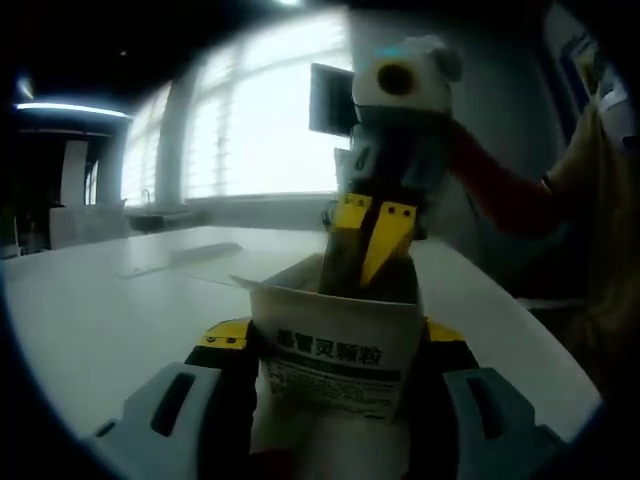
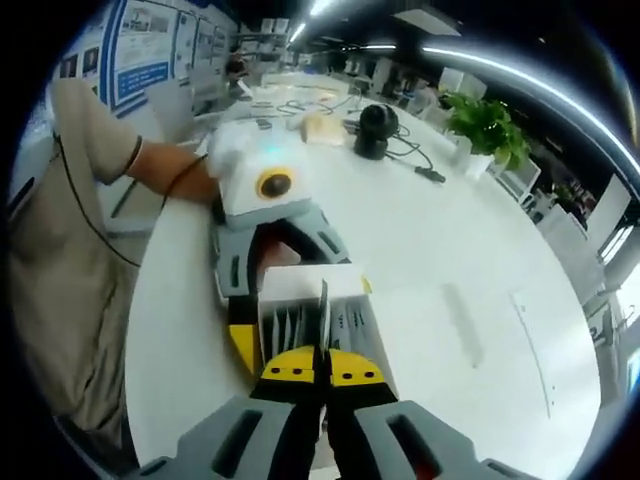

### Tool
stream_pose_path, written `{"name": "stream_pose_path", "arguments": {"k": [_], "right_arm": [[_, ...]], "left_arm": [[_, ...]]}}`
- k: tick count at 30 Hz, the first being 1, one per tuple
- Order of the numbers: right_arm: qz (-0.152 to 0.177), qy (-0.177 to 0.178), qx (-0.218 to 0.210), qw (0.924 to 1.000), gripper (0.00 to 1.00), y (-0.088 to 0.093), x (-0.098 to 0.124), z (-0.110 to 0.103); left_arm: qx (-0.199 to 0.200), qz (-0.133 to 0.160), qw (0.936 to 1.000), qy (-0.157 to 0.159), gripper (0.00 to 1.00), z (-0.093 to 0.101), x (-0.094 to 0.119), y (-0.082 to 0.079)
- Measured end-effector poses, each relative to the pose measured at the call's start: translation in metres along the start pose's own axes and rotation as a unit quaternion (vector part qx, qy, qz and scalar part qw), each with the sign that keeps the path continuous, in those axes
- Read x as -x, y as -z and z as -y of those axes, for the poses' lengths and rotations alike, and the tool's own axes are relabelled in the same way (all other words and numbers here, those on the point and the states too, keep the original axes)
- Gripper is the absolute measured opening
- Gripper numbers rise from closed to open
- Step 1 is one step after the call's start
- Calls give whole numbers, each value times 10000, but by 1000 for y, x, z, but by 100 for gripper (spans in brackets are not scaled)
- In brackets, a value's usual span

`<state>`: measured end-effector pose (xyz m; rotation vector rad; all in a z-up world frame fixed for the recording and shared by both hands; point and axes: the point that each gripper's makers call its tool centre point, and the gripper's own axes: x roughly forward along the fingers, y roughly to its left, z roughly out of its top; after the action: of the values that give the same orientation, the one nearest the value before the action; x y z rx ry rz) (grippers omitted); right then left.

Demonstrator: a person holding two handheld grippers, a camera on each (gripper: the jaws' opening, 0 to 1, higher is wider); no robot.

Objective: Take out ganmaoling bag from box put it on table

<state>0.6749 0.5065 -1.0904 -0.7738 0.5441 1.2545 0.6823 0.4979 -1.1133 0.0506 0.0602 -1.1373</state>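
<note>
My left gripper is shut on a white ganmaoling box with printed Chinese text, held upright above the white table with its top flap open. In the left gripper view my right gripper reaches down from above, its yellow fingertips inside the open box. In the right gripper view the box holds several thin bags standing on edge. My right gripper is shut on one ganmaoling bag, which stands up between its jaws. The left gripper clamps the box from both sides.
A person in a beige shirt stands at the table's edge. Far across the white table sit a black round device with cables and a green plant. Bright windows lie beyond the table.
</note>
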Motion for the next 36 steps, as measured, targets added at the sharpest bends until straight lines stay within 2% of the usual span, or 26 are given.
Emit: {"name": "stream_pose_path", "arguments": {"k": [9,12,18,20,24,31,34,36], "right_arm": [[267,135,-123,9995,0,-5,13,1],[444,175,-227,9986,0,-7,18,2],[977,292,-624,9928,0,-16,33,11],[1150,166,-774,9902,0,-20,36,9],[1187,296,-838,9889,0,-18,43,14],[1476,417,-1119,9818,0,-19,51,18],[1683,429,-1418,9745,0,-19,56,21],[1846,497,-1714,9665,0,-19,60,27]], "left_arm": [[-5,-6,10000,-4,51,2,0,0],[-8,-2,10000,0,51,4,1,-1],[-8,1,10000,2,51,4,1,-1],[-11,-2,10000,1,51,2,0,-1],[3,0,10000,6,51,-2,-1,0],[-11,-3,10000,13,51,-4,-2,1],[-9,-5,10000,9,51,-6,-3,2],[-15,-8,10000,10,51,-7,-3,3]]}}
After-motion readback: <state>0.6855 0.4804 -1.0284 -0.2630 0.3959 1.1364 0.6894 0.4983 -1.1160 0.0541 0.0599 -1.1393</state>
